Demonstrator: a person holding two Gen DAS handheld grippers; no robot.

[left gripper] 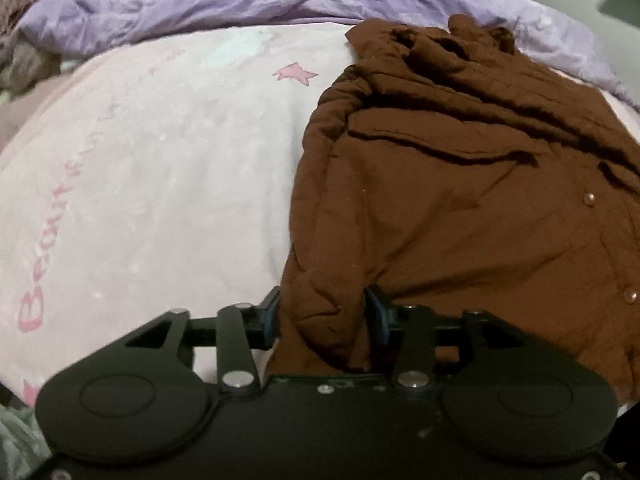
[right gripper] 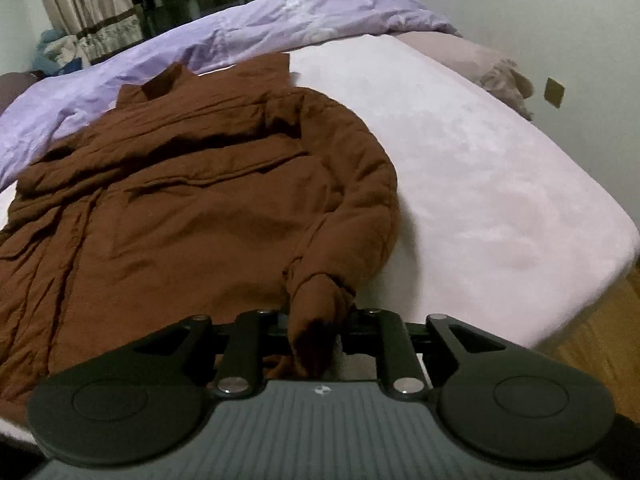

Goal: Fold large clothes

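Left gripper (left gripper: 324, 316): tilted downward, both black linkage arms drawn partway in. Its blue-padded fingers (left gripper: 269, 314) stand on either side of a bunched fold of the brown coat (left gripper: 460, 208), pressing on the cloth.

Right gripper (right gripper: 316, 328): likewise tilted downward, linkage drawn further in. Its fingers are largely hidden behind the coat's sleeve cuff (right gripper: 316, 312), which fills the gap between them and is clamped there. No hand or sleeve of the person is visible in either view.
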